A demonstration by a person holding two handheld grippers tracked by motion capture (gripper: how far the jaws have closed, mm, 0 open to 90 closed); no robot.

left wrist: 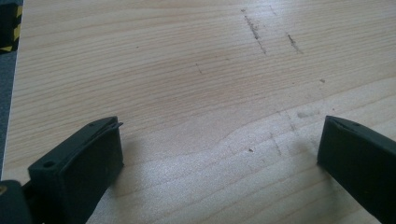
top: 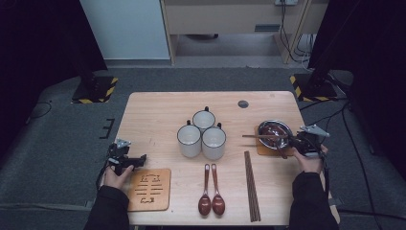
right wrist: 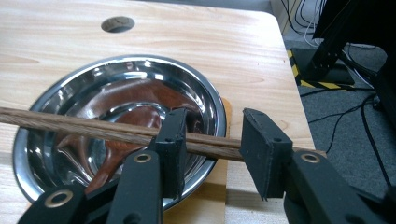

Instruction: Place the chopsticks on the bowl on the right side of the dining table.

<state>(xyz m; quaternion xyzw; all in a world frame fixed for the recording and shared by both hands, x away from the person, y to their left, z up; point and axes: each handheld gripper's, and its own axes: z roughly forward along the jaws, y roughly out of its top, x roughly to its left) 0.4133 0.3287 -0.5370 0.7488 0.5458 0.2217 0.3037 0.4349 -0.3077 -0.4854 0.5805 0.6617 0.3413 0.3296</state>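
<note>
Two grippers work at the wooden table [top: 158, 108]. At the far left, the left gripper [top: 139, 160] rests low at the table's edge, its jaws spread wide with only bare wood between them, as the left gripper view confirms. Just right of it lies a square wooden trivet [top: 149, 189] with cut-out slots. Toward the middle stand three white mugs [top: 202, 133] with dark rims, touching one another in a tight cluster. In front of them, two dark red spoons [top: 211, 190] lie side by side, bowls toward the person. Further right, a pair of chopsticks [top: 252, 186] lies straight on the table, well apart from the mugs. At the right edge, a steel bowl [right wrist: 56, 105] sits on a second trivet [right wrist: 212, 196], with a reddish spoon [right wrist: 135, 100] resting inside it. A single chopstick [right wrist: 84, 127] crosses level over the bowl's rim. The right gripper [right wrist: 212, 147] has that chopstick passing between its jaws; whether the pads press on it I cannot tell, since a gap shows beside the stick. A round hole [right wrist: 117, 24] sits in the table beyond the bowl.
</note>
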